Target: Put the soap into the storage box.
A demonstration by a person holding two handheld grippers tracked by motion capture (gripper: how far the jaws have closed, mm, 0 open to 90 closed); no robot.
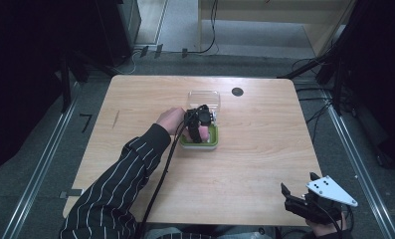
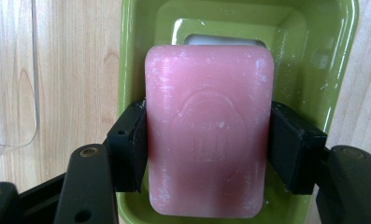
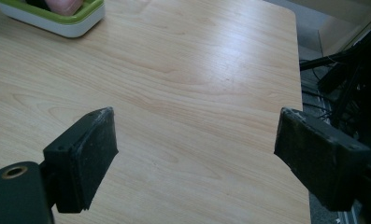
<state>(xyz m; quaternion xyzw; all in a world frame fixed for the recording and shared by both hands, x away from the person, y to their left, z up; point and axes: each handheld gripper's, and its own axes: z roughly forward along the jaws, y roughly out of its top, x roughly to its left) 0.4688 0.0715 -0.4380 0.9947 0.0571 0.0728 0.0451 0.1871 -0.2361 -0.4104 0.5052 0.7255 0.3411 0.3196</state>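
A pink bar of soap [image 2: 209,135] lies in a green soap dish [image 2: 136,56] with a white base. My left gripper [image 2: 209,149] is shut on the bar, one black pad [image 2: 129,144] pressed to each long side. From above, that gripper [image 1: 199,130] points down into the dish [image 1: 210,143] at the middle of the table, held by a hand in a striped sleeve. My right gripper [image 1: 298,182] stands open at the table's near right corner. Its jaws are wide apart over bare wood [image 3: 197,144], with the dish [image 3: 57,21] far off at the upper left.
A clear plastic lid [image 1: 203,99] lies just behind the dish, and its edge is at the left [image 2: 10,93] in the left gripper view. A small black round inset [image 1: 237,91] sits in the wooden table [image 1: 264,149] farther back. Cables run over the floor around the table.
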